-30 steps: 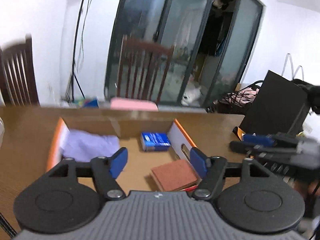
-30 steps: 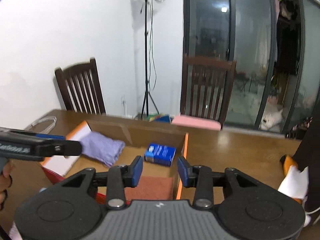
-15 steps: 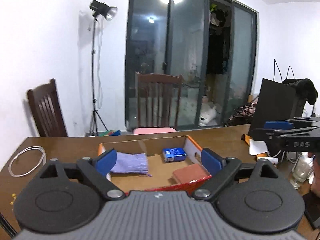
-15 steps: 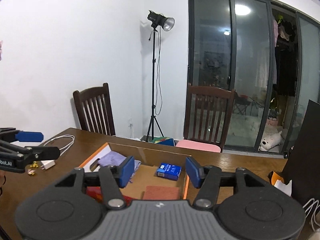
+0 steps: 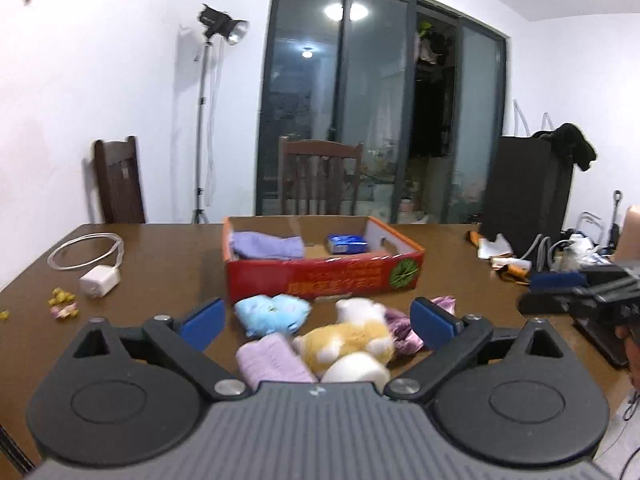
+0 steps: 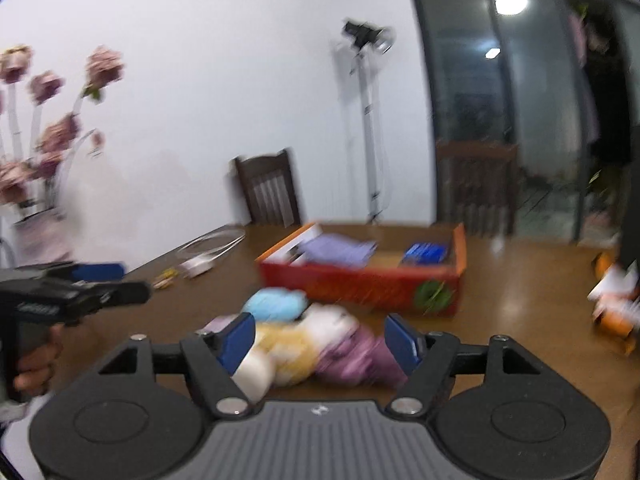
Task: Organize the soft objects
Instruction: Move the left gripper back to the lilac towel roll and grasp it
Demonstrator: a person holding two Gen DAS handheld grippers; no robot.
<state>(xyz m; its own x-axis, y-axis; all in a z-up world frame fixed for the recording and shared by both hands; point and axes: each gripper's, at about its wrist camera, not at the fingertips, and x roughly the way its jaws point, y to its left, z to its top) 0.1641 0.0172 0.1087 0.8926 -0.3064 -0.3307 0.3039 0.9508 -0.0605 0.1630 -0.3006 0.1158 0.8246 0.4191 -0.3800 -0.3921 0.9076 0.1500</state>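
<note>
A red cardboard box (image 5: 324,278) (image 6: 360,284) stands on the wooden table, holding a folded lilac cloth (image 5: 266,245) (image 6: 338,249) and a blue packet (image 5: 346,243) (image 6: 426,253). In front of it lies a pile of soft things: a light blue plush (image 5: 274,312) (image 6: 276,304), an orange-and-white plush (image 5: 348,336) (image 6: 296,344), a lilac towel (image 5: 272,362), a white ball (image 5: 354,372) (image 6: 254,372) and purple cloth (image 5: 404,330) (image 6: 356,356). My left gripper (image 5: 316,322) is open above the pile. My right gripper (image 6: 320,338) is open above the pile.
A white charger with cable (image 5: 98,278) (image 6: 200,266) and small yellow bits (image 5: 60,298) lie at the table's left. Clutter and a black case (image 5: 524,196) sit at the right. Chairs (image 5: 320,176) stand behind. A vase of flowers (image 6: 40,152) stands far left.
Both grippers have pulled back from over the box toward the near table edge and opened wider. The pile of soft things has come into view in front of the box.
</note>
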